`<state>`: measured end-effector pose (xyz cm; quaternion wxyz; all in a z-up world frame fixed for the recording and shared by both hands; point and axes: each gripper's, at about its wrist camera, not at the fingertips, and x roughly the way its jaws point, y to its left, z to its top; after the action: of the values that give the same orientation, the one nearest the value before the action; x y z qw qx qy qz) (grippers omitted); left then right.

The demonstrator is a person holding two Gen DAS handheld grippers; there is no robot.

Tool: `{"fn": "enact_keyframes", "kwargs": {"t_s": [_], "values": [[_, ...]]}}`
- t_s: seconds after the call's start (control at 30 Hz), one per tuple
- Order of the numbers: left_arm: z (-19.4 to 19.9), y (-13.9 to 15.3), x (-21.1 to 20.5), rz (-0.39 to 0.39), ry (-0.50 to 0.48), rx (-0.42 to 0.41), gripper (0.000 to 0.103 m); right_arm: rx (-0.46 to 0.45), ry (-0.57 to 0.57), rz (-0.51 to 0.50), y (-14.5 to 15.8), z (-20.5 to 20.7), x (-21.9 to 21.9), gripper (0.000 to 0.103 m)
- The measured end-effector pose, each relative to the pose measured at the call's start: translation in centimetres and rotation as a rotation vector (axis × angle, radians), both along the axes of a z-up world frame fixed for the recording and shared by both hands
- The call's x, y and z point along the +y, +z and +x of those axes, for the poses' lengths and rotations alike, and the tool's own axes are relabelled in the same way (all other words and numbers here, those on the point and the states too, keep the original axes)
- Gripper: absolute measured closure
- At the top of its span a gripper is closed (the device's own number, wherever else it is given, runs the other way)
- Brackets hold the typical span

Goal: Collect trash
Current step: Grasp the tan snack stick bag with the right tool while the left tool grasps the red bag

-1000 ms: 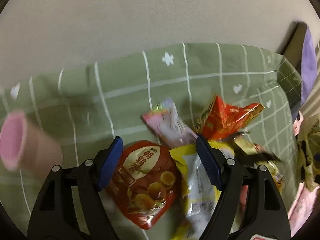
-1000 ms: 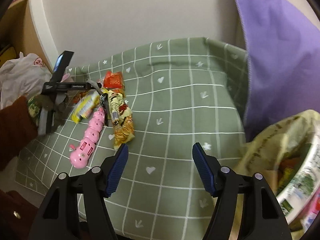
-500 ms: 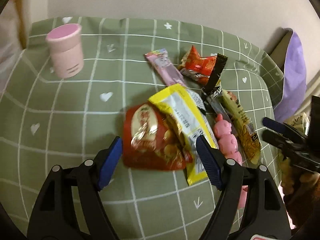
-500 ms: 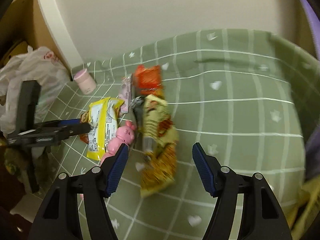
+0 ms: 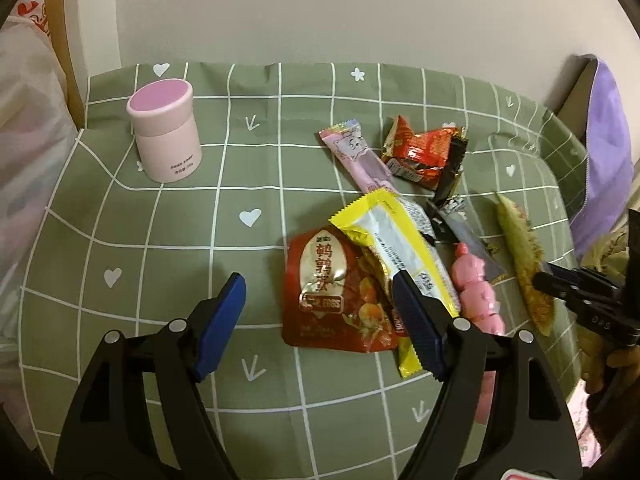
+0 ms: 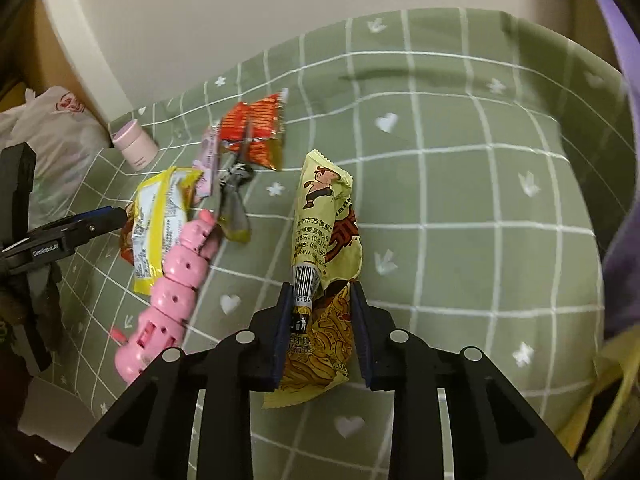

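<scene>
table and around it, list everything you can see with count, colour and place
tablecloth: 1, green with white grid, covers table
jar: 1, pink, far left
noodle packet: 1, pale yellow, between right gripper pads
red pouch: 1, near left gripper
yellow wrapper: 1, overlapping red pouch
pink stick wrapper: 1, behind yellow wrapper
red-orange wrapper: 1, far side
pink toy: 1, beside yellow wrapper
purple cloth: 1, right edge
white bag: 1, left of table
left gripper: black, blue pads, open
right gripper: closing on noodle packet

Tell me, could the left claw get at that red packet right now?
Probably yes. The left claw hangs open just above the red packet, with nothing over the packet's left half; a yellow wrapper overlaps its right edge and might get pinched along with it.
</scene>
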<state>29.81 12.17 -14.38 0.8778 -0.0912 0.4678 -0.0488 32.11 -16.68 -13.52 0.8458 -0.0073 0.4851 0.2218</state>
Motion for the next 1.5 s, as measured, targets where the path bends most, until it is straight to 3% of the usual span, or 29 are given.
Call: {"fn": "enact_keyframes", "kwargs": {"t_s": [0.2,0.47,0.77,1.1,1.23,1.37,1.5], "values": [[0.2,-0.6,-0.2,0.032,0.003,0.011,0.032,0.004,0.000,-0.007,0.1,-0.9,-0.9,0.076],[0.3,-0.9,-0.9,0.043,-0.015,0.024,0.061,-0.012,0.022,-0.039,0.1,-1.1,0.6,0.076],[0.1,-0.2,-1.4,0.037,-0.032,0.007,0.065,-0.034,0.036,-0.061,0.5,-1.9,1.1,0.076],[-0.4,0.2,-2.0,0.058,-0.054,-0.007,0.081,-0.057,0.019,-0.058,1.4,-2.5,0.2,0.076],[-0.9,1.0,-0.7,0.030,-0.049,-0.034,0.081,-0.059,0.013,-0.052,1.6,-2.8,-0.3,0.076],[-1.2,1.3,0.7,-0.049,-0.037,-0.051,0.050,-0.066,0.009,-0.034,1.9,-3.0,-0.5,0.076],[-0.2,0.3,-0.5,-0.030,-0.088,-0.015,0.046,-0.071,0.012,-0.022,2.0,-3.3,-0.7,0.076]]}}
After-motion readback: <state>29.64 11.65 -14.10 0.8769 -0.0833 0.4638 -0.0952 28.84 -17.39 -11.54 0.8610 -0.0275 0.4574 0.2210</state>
